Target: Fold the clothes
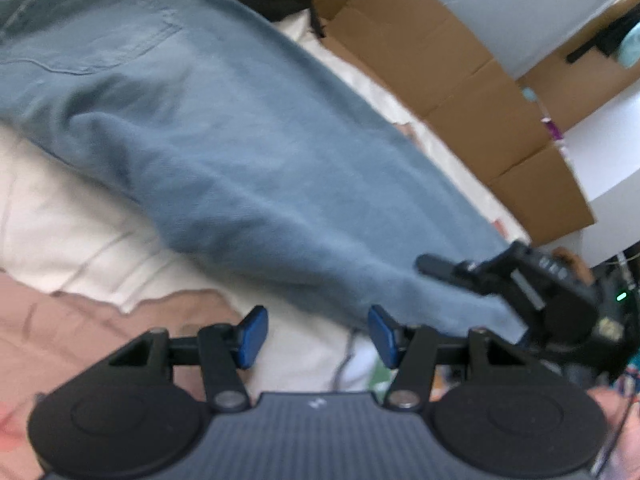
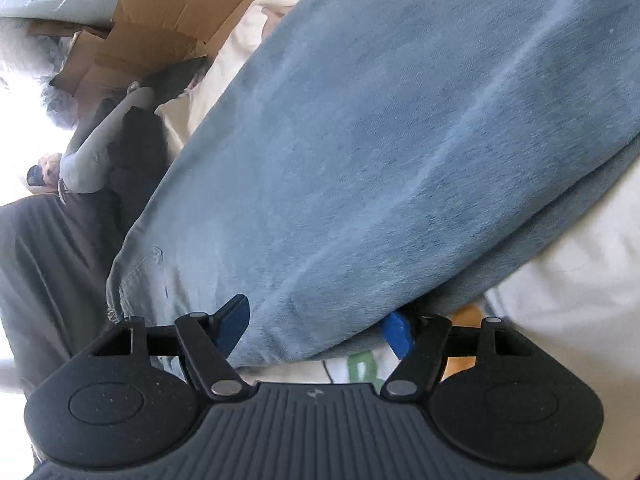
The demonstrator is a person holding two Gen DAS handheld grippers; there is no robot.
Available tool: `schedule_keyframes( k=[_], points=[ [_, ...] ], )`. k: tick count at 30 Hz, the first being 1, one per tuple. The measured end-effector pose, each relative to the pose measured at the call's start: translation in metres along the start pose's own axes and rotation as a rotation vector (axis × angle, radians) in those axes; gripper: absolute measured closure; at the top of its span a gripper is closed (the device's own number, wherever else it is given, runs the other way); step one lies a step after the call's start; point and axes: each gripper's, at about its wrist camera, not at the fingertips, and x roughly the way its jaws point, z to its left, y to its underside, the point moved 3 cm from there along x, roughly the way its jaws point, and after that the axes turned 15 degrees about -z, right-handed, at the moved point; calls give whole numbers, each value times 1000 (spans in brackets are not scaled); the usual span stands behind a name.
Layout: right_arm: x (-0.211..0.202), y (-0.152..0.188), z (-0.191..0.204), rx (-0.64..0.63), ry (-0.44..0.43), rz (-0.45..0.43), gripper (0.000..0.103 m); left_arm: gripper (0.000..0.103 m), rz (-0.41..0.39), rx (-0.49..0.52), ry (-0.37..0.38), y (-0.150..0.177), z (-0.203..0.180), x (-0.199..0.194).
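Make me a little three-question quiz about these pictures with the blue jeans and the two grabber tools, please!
1. True or false: the left gripper is clamped shut on the jeans.
2. What lies directly under the jeans? A) a cream sheet B) a wooden floor C) a metal tray
3. Fill in the gap: the brown things beyond the bed are cardboard ____.

Key
1. False. Its blue pads stand apart, with nothing between them.
2. A. The sheet shows pale on either side of the jeans.
3. Boxes. They stand along the far edge of the bed, in front of a pale wall.
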Motion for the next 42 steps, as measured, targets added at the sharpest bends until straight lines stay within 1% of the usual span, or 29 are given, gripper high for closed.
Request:
schedule_keyframes(
  k=[2, 3, 8, 9, 10, 11, 13, 15, 16, 17, 18, 21, 23, 26, 30, 33, 35, 36, 37, 38, 39, 40, 41, 42],
  points=[
    [5, 3, 4, 24, -15, 3, 38, 44, 2, 12, -24, 0, 4, 1],
    [8, 6, 6, 35, -20, 11, 42, 44, -1, 15, -28, -1, 5, 2],
    [22, 21, 14, 44, -35, 37, 53, 44, -16, 30, -50, -8, 8, 7],
    [25, 23, 16, 48, -38, 39, 64, 44, -19, 33, -54, -9, 9, 8],
    [27, 25, 17, 57, -43, 38, 70, 44, -21, 33, -57, -9, 11, 8],
    [28, 27, 18, 74, -52, 40, 80, 44, -23, 31, -60, -9, 13, 7],
    [30, 29, 22, 108, -73, 49, 80, 44, -27, 32, -66, -7, 17, 5],
    [30, 31, 27, 140, -96, 61, 82, 42, -21, 60, -64, -6, 15, 4],
    [30, 32, 29, 161, -112, 67, 84, 37, -22, 80, -58, -5, 13, 4],
    [29, 32, 32, 175, -127, 74, 88, 34, -26, 101, -50, -5, 10, 5],
    [28, 33, 34, 187, -142, 80, 90, 32, -33, 114, -49, -5, 8, 5],
    [26, 32, 41, 165, -159, 82, 94, 31, -39, 75, -87, -7, 10, 11],
    [26, 30, 42, 159, -161, 79, 95, 29, -57, 45, -85, -11, 11, 13],
    [25, 28, 43, 149, -163, 76, 95, 27, -86, 11, -95, -19, 16, 9],
    [25, 26, 46, 117, -159, 77, 95, 28, -142, -14, -159, -32, 25, 3],
    [27, 27, 46, 94, -147, 72, 92, 34, -162, -57, -176, -39, 36, -7],
    [29, 28, 46, 79, -139, 68, 91, 50, -163, -70, -191, -42, 42, -11],
    [30, 28, 46, 71, -135, 66, 89, 55, -162, -78, -192, -42, 44, -12],
    [30, 28, 46, 63, -131, 64, 87, 66, -161, -87, -193, -43, 46, -13],
    [31, 29, 46, 55, -122, 62, 80, 79, -161, -96, -194, -43, 48, -14],
    [33, 30, 45, 47, -112, 60, 72, 85, -161, -105, -195, -43, 50, -15],
    [34, 30, 44, 38, -102, 58, 69, 92, -164, -113, -198, -44, 52, -16],
    [34, 30, 42, 33, -95, 53, 64, 92, -168, -120, -202, -44, 53, -17],
    [35, 30, 41, 29, -89, 49, 63, 93, -172, -128, -207, -44, 55, -19]
  ],
)
